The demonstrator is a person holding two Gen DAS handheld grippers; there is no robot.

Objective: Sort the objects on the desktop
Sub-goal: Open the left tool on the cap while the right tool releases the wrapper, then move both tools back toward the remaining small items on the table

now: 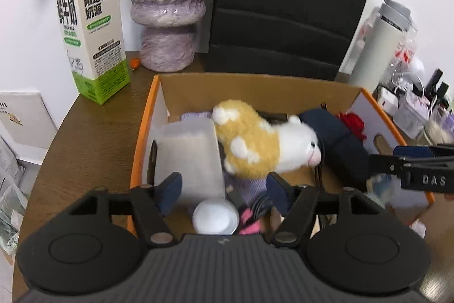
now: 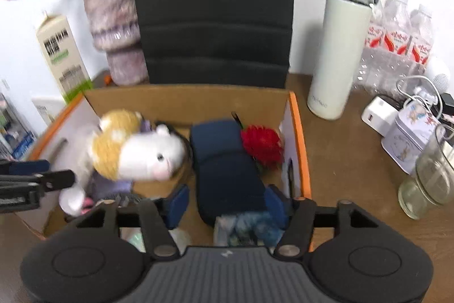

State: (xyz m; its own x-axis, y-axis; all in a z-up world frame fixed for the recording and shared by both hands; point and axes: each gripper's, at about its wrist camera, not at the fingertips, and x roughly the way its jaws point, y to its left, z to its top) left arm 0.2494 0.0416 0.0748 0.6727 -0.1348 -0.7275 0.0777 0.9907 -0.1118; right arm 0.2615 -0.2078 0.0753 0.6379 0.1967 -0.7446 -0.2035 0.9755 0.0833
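Note:
An orange-rimmed cardboard box (image 1: 147,115) (image 2: 300,127) sits on the brown desk. In it lie a yellow-and-white plush toy (image 1: 255,138) (image 2: 136,152), a dark blue pouch (image 1: 337,138) (image 2: 227,163), a red flower (image 1: 353,121) (image 2: 262,145), a translucent white container (image 1: 190,158) and a white round lid (image 1: 215,216). My left gripper (image 1: 224,186) is open over the box's near left part, around the container's lower end. My right gripper (image 2: 227,200) is open over the pouch's near end; it shows at the right edge of the left wrist view (image 1: 408,163).
A milk carton (image 1: 90,39) and a purple vase (image 1: 167,4) stand behind the box on the left, a black chair back (image 1: 283,4) behind it. To the right stand a white thermos (image 2: 340,47), water bottles (image 2: 397,41), a white charger (image 2: 377,112), a tin (image 2: 408,141) and a glass (image 2: 428,175).

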